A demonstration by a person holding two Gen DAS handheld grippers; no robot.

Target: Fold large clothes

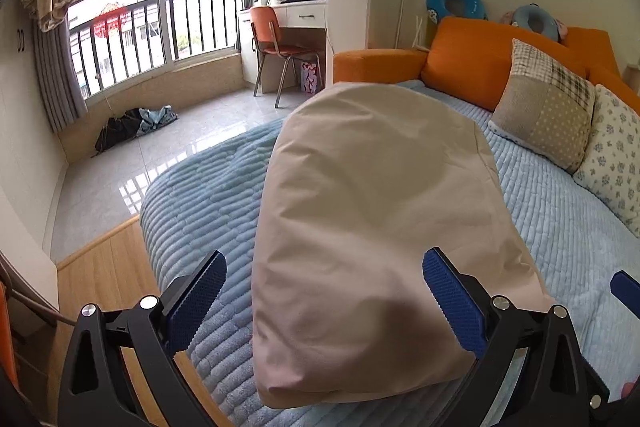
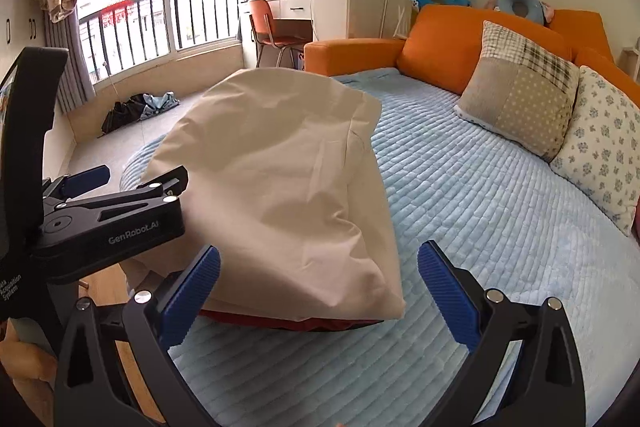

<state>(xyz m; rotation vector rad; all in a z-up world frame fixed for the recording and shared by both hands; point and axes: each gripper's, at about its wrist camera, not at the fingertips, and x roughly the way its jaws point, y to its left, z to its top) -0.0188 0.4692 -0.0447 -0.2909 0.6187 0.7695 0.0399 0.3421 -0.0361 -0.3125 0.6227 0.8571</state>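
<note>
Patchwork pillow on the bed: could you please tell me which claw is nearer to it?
Right. The right claw hovers open with the patchwork pillow ahead to its right; the left claw sits farther left, across the beige garment.

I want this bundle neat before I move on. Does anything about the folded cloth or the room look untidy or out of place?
The beige folded cloth lies puffy on the blue bed cover, and a red layer peeks out under its near edge. On the floor by the window, a dark heap of clothes lies loose.
</note>
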